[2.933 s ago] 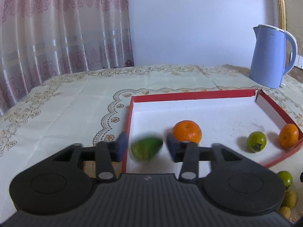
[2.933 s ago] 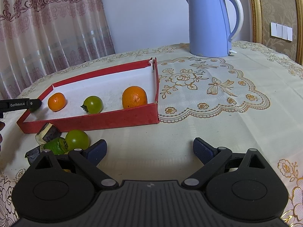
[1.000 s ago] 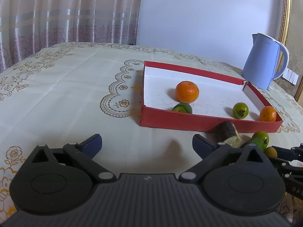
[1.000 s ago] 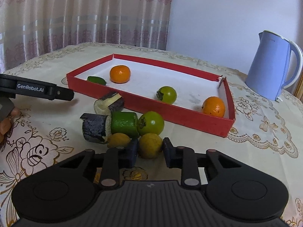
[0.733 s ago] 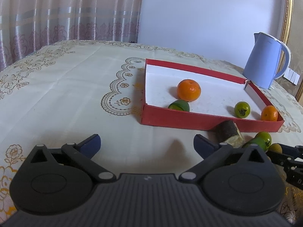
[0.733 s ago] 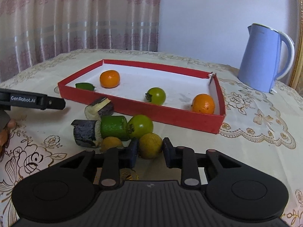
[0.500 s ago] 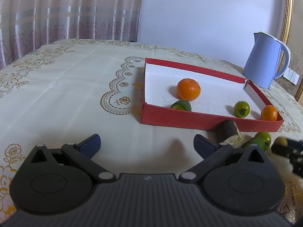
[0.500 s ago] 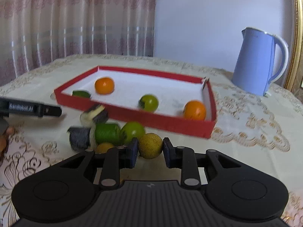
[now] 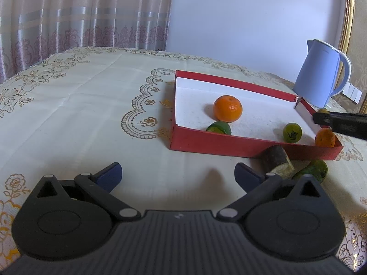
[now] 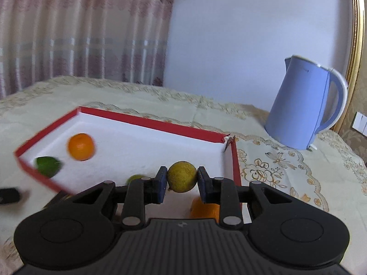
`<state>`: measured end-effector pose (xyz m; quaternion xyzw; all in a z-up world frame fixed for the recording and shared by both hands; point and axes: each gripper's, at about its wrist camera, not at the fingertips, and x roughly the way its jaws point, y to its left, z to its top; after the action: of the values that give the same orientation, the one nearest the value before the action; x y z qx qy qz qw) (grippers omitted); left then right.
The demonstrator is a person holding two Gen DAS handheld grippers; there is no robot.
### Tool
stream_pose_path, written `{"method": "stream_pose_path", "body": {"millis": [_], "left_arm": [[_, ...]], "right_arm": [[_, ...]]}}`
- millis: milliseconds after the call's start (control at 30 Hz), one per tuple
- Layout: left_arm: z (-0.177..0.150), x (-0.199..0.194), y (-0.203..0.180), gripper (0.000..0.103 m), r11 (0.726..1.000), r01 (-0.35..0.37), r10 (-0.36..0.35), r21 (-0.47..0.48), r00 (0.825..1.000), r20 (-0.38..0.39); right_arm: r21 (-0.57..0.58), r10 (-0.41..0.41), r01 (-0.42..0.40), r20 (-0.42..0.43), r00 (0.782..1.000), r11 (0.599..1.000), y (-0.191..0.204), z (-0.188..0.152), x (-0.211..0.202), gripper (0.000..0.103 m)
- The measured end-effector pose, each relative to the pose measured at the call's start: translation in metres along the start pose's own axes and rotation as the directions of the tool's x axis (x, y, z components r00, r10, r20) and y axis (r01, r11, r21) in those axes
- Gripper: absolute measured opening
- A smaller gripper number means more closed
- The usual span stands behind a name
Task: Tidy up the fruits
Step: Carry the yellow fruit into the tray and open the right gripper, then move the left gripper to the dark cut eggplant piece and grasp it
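Note:
My right gripper [image 10: 181, 181] is shut on a yellow-green round fruit [image 10: 182, 176] and holds it in the air over the near right part of the red tray [image 10: 146, 123]. In the tray lie an orange [image 10: 80, 146], a green piece [image 10: 47, 166], a green fruit [image 10: 135, 178] and a second orange [image 10: 204, 209], partly hidden by the gripper. My left gripper [image 9: 177, 175] is open and empty, low over the tablecloth in front of the tray [image 9: 206, 141]. The right gripper's tip [image 9: 339, 123] shows at the right edge of the left wrist view.
A blue kettle [image 10: 302, 107] stands behind the tray's right corner. Outside the tray's front wall lie a dark cut piece [image 9: 276, 158] and a green fruit [image 9: 315, 169]. The table has an embroidered cloth [image 9: 80, 114]; a curtain hangs behind.
My right gripper has lifted the yellow-green fruit off the cloth and carried it forward over the tray. My left gripper has stayed open and nearly still.

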<state>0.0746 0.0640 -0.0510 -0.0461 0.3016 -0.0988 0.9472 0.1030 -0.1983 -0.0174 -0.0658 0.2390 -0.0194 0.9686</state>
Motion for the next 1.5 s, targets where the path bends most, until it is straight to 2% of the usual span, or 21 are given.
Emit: {"method": "stream_pose_path", "body": {"millis": [267, 400, 500, 567, 667, 733, 933, 1033, 1167, 1300, 1433, 1500], "left_arm": [[-0.001, 0.000, 0.000, 0.103, 1.000, 0.010, -0.010, -0.001, 1.000, 0.000], [0.000, 0.000, -0.001, 0.103, 1.000, 0.013, -0.013, 0.002, 1.000, -0.001], [0.000, 0.000, -0.001, 0.103, 1.000, 0.013, -0.013, 0.001, 1.000, -0.002], [0.000, 0.000, -0.001, 0.103, 1.000, 0.010, -0.010, 0.000, 1.000, -0.002], [0.000, 0.000, -0.001, 0.103, 1.000, 0.008, -0.008, -0.004, 1.000, -0.002], [0.000, 0.000, -0.001, 0.103, 1.000, 0.008, -0.008, -0.005, 1.000, -0.003], [-0.001, 0.000, -0.001, 0.103, 1.000, 0.010, -0.010, 0.000, 1.000, -0.007], [-0.001, 0.001, -0.001, 0.103, 1.000, 0.009, -0.009, 0.000, 1.000, -0.007], [-0.001, 0.001, -0.001, 0.103, 1.000, 0.007, -0.007, 0.002, 1.000, -0.008], [-0.002, 0.001, -0.002, 0.103, 1.000, 0.004, -0.004, 0.005, 1.000, -0.010], [-0.002, 0.001, -0.002, 0.103, 1.000, 0.001, -0.001, 0.007, 1.000, -0.012], [-0.003, 0.000, -0.003, 0.103, 1.000, 0.002, -0.001, 0.010, 1.000, -0.010]], "right_arm": [[0.049, -0.009, 0.016, -0.138, 0.990, 0.999, -0.003, 0.003, 0.058, 0.028], [0.049, -0.019, 0.027, -0.153, 0.988, 0.998, -0.003, 0.002, 0.063, 0.028], [0.065, -0.014, 0.024, -0.146, 0.989, 0.998, -0.005, 0.002, 0.062, 0.040], [0.073, -0.031, 0.041, -0.126, 0.991, 0.997, -0.007, 0.001, 0.055, 0.058], [0.098, -0.031, 0.037, -0.064, 0.997, 0.994, -0.013, 0.000, 0.030, 0.076], [0.111, -0.031, 0.035, -0.033, 0.999, 0.993, -0.017, -0.005, 0.010, 0.081], [0.144, -0.015, 0.015, 0.000, 1.000, 0.989, -0.026, -0.045, -0.049, 0.084], [0.156, -0.018, 0.022, -0.028, 0.999, 0.988, -0.027, -0.065, -0.061, 0.086], [0.170, -0.005, 0.022, -0.098, 0.995, 0.985, -0.028, -0.080, -0.057, 0.086], [0.188, 0.010, 0.013, -0.125, 0.992, 0.982, -0.030, -0.084, -0.052, 0.087], [0.177, -0.021, 0.046, -0.141, 0.990, 0.983, -0.027, -0.086, -0.049, 0.101], [0.205, -0.007, 0.038, -0.150, 0.989, 0.978, -0.032, -0.087, -0.047, 0.103]]}}
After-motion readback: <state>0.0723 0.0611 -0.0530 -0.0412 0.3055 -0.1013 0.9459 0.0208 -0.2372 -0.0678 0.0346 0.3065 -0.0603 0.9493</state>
